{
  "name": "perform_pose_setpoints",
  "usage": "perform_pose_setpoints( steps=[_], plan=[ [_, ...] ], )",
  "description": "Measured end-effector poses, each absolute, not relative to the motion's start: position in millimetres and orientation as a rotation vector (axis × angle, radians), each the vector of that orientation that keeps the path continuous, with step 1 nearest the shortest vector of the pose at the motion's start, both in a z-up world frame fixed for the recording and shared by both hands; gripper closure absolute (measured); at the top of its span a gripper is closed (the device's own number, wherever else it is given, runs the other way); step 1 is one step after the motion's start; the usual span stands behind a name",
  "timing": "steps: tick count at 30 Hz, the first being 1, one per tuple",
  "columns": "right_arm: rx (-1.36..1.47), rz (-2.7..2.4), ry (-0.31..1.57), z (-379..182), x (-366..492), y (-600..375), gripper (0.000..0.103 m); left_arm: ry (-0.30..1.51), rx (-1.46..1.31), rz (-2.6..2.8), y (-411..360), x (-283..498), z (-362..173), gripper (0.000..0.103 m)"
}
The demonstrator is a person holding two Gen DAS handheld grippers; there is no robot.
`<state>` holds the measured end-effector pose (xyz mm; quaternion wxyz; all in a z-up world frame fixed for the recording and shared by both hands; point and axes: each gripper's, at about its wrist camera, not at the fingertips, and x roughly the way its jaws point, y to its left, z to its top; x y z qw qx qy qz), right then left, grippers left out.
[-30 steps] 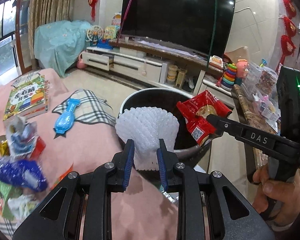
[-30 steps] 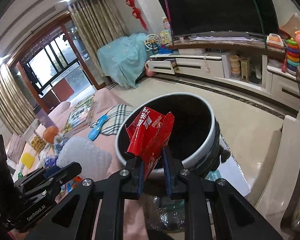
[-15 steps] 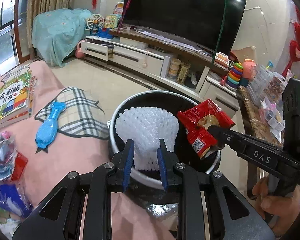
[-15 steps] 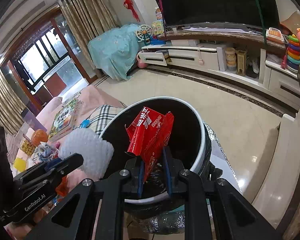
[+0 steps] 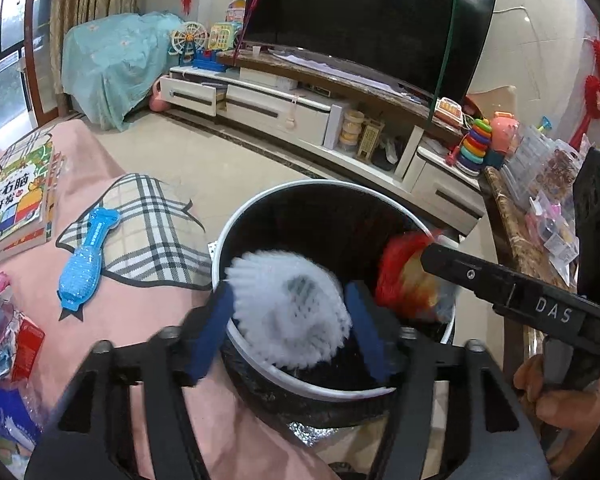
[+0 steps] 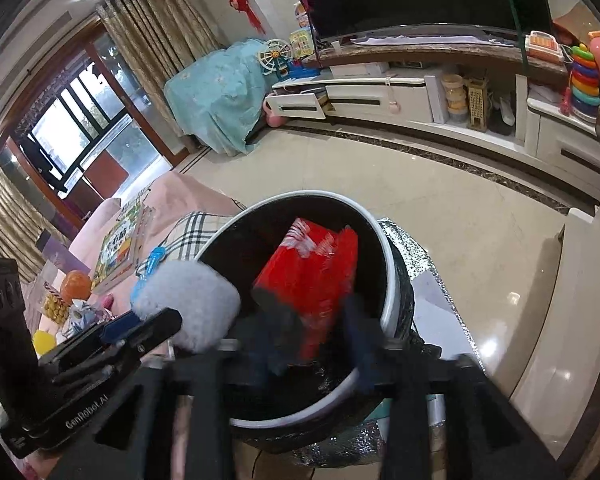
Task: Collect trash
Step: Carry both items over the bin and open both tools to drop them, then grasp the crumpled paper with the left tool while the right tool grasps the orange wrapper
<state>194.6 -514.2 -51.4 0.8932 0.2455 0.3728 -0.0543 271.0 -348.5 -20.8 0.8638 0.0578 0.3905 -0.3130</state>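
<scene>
White foam fruit netting (image 5: 290, 308) hangs blurred over the mouth of the black trash bin (image 5: 260, 216), between the spread, released jaws of the left gripper (image 5: 292, 332). Beside it, the right gripper (image 6: 312, 344) has its jaws parted too, the red snack wrapper (image 6: 312, 276) loose above the bin.

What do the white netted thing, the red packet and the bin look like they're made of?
White netted thing: likely soft foam mesh, matte, with an open lattice pattern.
Red packet: probably thin plastic film, glossy and printed, though motion blur hides detail.
Bin: smooth white rim and dark inside that looks like a black liner; plastic or metal, I cannot tell.
</scene>
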Motion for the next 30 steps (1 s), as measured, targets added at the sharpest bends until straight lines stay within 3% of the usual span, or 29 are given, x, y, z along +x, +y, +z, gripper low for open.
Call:
perform_pose_setpoints(
  steps=[6,10,30],
  plan=[
    [0.502,-0.115,0.744,-43.4,188.4,-508.5,0.031,0.788,0.092,-0.638,-328.5,256.5,-15.2,0.027],
    [0.501,-0.106,0.726,-43.5,177.7,-497.3,0.021,0.768,0.079,-0.614,-304.4,237.4,-17.3,0.026],
    [0.52,0.004,0.676,-52.8,127.9,-404.5,0.019,0.788,-0.064,-0.513,-166.6,150.2,-33.0,0.026]
  ],
)
